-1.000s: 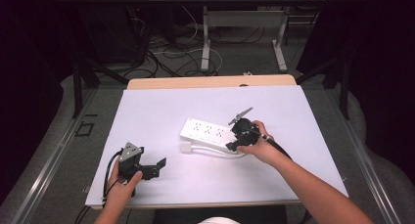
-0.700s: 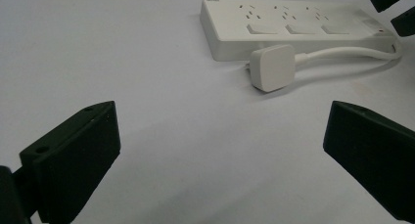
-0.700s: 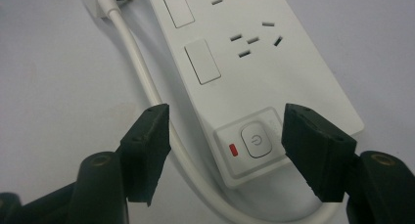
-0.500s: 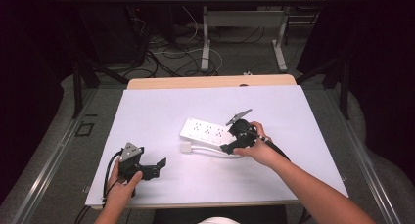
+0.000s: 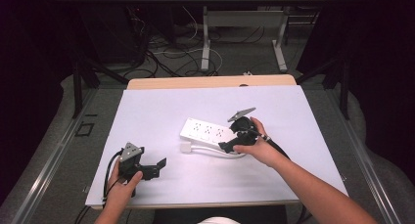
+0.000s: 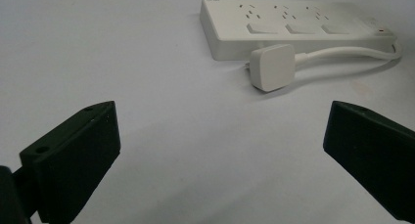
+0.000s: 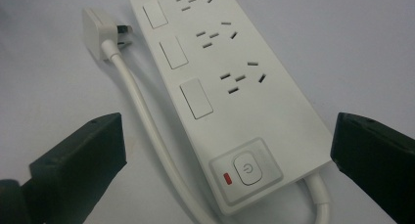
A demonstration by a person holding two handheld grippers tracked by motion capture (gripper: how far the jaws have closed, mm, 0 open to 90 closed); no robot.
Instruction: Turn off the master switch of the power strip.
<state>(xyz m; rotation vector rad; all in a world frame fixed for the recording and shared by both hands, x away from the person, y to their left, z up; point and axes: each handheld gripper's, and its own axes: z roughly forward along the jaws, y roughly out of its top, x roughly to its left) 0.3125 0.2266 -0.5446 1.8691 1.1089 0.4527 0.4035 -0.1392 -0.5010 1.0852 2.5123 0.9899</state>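
Observation:
A white power strip (image 5: 204, 131) lies flat at the middle of the table, its short white cable (image 5: 215, 150) looping back to a white plug (image 5: 186, 147) beside it. My right gripper (image 5: 229, 137) hovers over the strip's right end, open. In the right gripper view the jaws stand wide to either side of the strip (image 7: 230, 82), and its power button (image 7: 249, 168) and red light lie between them. My left gripper (image 5: 155, 167) rests open near the front left. It faces the plug (image 6: 273, 67) and strip (image 6: 293, 26) from a distance, with nothing between its jaws.
The white table top (image 5: 293, 116) ends in a wooden strip (image 5: 210, 81) at the far side. Beyond it stand desk legs (image 5: 205, 43) and tangled floor cables (image 5: 161, 53). Dark frame bars (image 5: 78, 82) flank the table.
My right gripper has shifted slightly left and tipped further over the strip's switch end. The left gripper, the strip and the plug have stayed in place.

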